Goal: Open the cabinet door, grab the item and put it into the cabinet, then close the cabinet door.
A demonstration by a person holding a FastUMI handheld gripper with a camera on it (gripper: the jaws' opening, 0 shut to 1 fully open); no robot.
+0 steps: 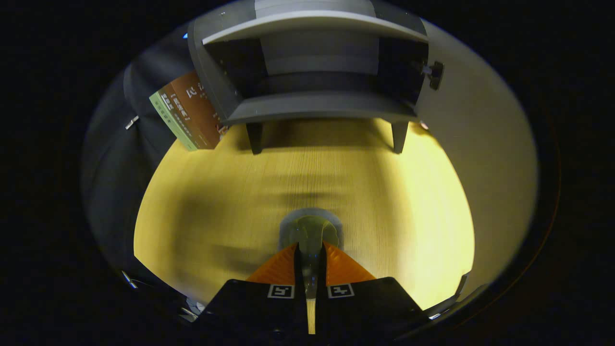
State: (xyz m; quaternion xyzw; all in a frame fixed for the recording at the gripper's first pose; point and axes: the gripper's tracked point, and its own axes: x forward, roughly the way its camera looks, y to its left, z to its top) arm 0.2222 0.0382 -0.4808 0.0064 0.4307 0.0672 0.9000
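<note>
The gripper [310, 250] hangs over a table [216, 202] of pale wood with a fine straight grain running away toward the cabinet. Its jaws stand nearly together, with only a narrow slot between them, and both ribbed fingers [276, 269] press on the sides of a small item [311, 229]: a rounded, glossy, translucent greenish object with a pale grey rim or base around it, blurred so that its exact kind cannot be told. It sits right at the fingertips, above the middle of the table.

At the table's far edge stands the cabinet [317, 108], a grey matte box with smooth flat panels, raised on short dark square legs [254, 137]. Its front is open, showing a dark interior with a flat floor and a shelf above. The cabinet door [461, 125] is swung out to the right, a broad plain panel with a small dark hinge [435, 74] near its top. Beside the cabinet's left wall leans a flat brown and green printed box [190, 113].
</note>
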